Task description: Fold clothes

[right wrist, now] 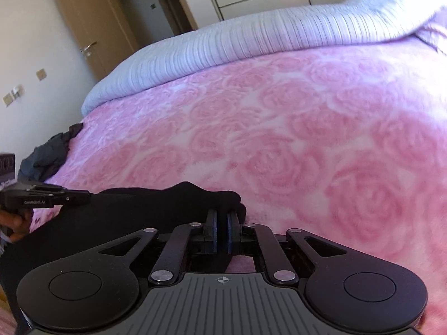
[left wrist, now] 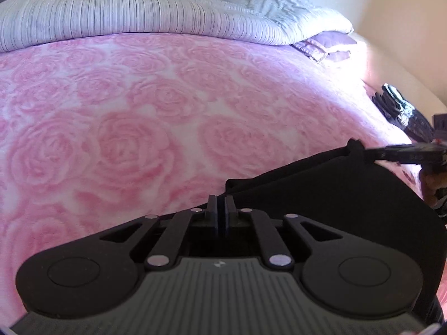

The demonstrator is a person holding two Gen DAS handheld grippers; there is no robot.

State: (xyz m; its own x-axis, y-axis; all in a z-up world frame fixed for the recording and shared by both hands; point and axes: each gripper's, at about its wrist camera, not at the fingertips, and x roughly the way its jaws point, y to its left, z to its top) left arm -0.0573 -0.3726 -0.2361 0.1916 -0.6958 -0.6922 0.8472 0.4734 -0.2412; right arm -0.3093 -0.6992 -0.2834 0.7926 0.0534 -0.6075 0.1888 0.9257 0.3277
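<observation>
A black garment point(left wrist: 321, 189) lies stretched along the near edge of a pink rose-patterned bed. In the left wrist view my left gripper point(left wrist: 220, 203) is shut, pinching the garment's edge. Off to the right the right gripper point(left wrist: 363, 150) grips a bunched corner of the same cloth. The right wrist view shows my right gripper point(right wrist: 222, 217) shut on a fold of the black garment point(right wrist: 139, 209). The left gripper point(right wrist: 86, 195) sits at the far left, its tip on the cloth, with a hand behind it. The cloth spans the gap between both grippers.
The pink blanket point(left wrist: 139, 111) covers the bed. A striped lilac duvet point(left wrist: 139, 14) is rolled back at the far side, next to purple pillows point(left wrist: 327, 44). Dark clothes are piled at one bed edge point(left wrist: 399, 106) and another point(right wrist: 47, 156). A wooden door point(right wrist: 83, 22) stands beyond.
</observation>
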